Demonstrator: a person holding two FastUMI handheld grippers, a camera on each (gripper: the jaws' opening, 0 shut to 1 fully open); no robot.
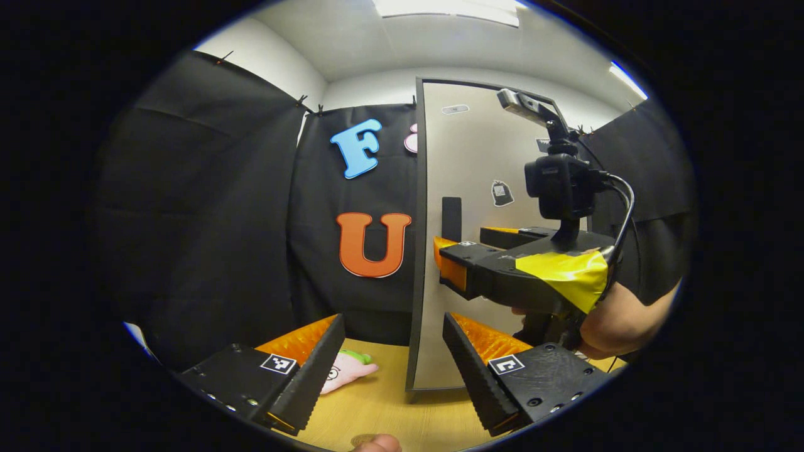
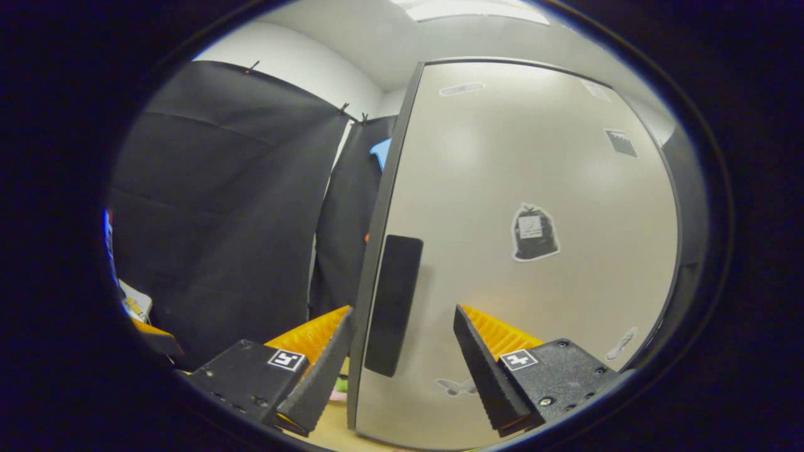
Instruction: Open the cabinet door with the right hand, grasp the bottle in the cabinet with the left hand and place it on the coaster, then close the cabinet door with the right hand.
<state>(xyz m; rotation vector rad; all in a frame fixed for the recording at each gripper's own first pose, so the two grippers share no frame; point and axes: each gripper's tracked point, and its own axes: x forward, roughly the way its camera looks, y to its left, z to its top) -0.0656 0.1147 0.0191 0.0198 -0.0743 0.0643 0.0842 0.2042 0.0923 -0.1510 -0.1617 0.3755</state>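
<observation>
Cabinet door [image 2: 534, 188] approached at its handle [image 2: 394, 304].
Right gripper [image 2: 402, 370] is held wide astride the door's edge; left gripper [image 1: 392, 370] is held wide, empty.

Black cloth walls [image 1: 207, 207] hang on three sides of the booth, clipped along their top edges; above them rise white plaster walls [image 1: 264, 59] and a white ceiling [image 1: 402, 44]; bright rectangular ceiling light panels [image 1: 449, 7] glow overhead; a pale wooden tabletop [image 1: 389, 408] runs to the cloth at its far edge.
</observation>
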